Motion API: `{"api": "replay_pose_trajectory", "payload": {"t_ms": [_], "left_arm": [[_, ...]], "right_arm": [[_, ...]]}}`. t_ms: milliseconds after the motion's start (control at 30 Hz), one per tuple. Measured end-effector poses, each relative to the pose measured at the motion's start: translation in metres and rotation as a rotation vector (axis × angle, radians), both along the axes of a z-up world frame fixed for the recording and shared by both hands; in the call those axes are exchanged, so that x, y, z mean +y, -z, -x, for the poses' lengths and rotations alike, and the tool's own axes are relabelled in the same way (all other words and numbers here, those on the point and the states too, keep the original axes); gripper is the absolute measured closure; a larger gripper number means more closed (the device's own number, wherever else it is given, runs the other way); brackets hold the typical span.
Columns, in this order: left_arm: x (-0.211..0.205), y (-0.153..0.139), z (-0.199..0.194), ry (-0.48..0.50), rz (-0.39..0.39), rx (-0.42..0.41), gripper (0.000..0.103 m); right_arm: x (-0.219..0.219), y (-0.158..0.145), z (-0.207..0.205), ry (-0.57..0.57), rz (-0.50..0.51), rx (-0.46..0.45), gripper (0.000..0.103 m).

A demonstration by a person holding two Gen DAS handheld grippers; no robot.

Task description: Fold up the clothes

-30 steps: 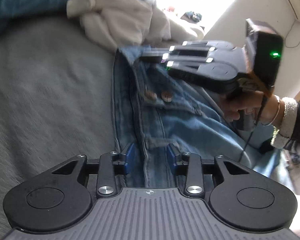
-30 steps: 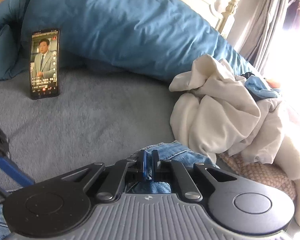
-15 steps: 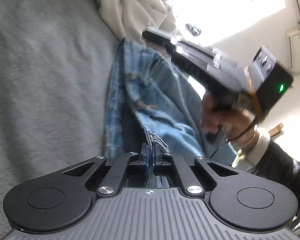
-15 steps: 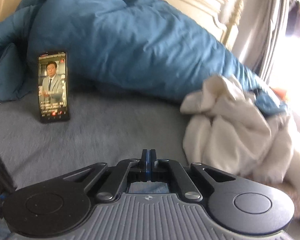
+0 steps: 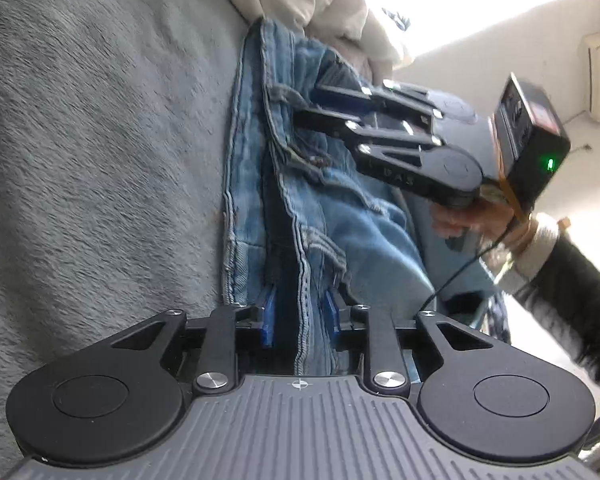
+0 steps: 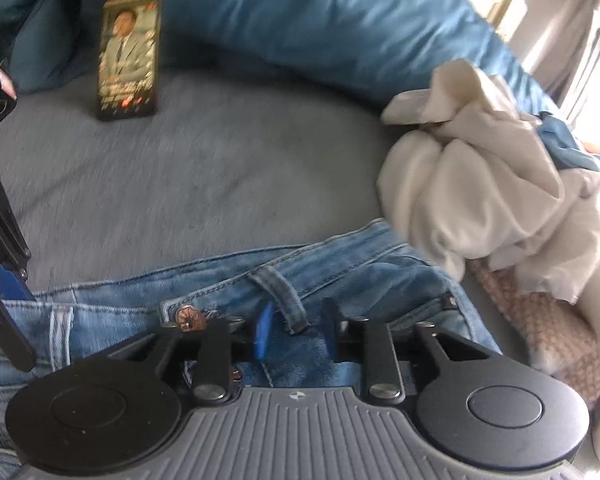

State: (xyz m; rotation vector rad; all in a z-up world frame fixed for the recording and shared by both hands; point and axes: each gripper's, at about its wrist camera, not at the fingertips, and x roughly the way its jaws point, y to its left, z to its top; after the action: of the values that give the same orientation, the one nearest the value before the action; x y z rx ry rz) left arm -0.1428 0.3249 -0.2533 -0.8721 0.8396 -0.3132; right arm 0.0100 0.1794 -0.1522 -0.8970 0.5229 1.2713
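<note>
Jeans (image 6: pixel 340 276) spread waistband-up on the grey bed cover (image 5: pixel 100 140), not yet visibly folded, both left gripper (image 5: pixel 300 316) and right gripper (image 6: pixel 296 332) parted wide over the denim, gripping nothing; white heap (image 6: pixel 480 192) alongside, unfolded.

Blown-out window glare, motion blur, fisheye warp

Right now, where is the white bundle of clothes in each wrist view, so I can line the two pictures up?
Left wrist: the white bundle of clothes sits at the top centre, just beyond the far end of the jeans.
Right wrist: it fills the right side, its lower edge overlapping the jeans.
Shared landmark: the jeans' waistband on the grey blanket, next to the bundle in both views.
</note>
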Motion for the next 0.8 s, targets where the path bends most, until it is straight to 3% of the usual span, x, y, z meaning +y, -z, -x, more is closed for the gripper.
{"api": "replay_pose_trajectory", "payload": {"t_ms": [100,133,167,200,267,467,800], "left_arm": [[-0.008,0.002,-0.003,0.012,-0.038,-0.002,0.081],[-0.011,0.002,-0.005,0.015,-0.053,-0.005,0.088],[-0.013,0.002,-0.005,0.009,-0.067,-0.004,0.096],[-0.014,0.003,-0.006,-0.001,-0.059,-0.001,0.1],[-0.01,0.0,0.001,-0.029,-0.029,-0.011,0.101],[0.015,-0.013,0.024,-0.105,0.079,-0.051,0.101],[0.026,-0.012,0.028,-0.099,0.068,-0.019,0.101]], "right_arm": [[0.008,0.01,-0.004,-0.023,0.057,0.004,0.069],[0.011,0.013,-0.008,-0.018,0.075,0.02,0.07],[0.013,0.014,-0.012,0.001,0.078,0.053,0.074],[0.014,0.015,-0.015,0.021,0.076,0.08,0.085],[0.012,0.013,-0.018,0.063,0.048,0.113,0.095],[0.006,0.004,-0.01,0.112,-0.078,0.118,0.098],[0.021,0.012,-0.01,0.111,-0.087,0.119,0.098]]}}
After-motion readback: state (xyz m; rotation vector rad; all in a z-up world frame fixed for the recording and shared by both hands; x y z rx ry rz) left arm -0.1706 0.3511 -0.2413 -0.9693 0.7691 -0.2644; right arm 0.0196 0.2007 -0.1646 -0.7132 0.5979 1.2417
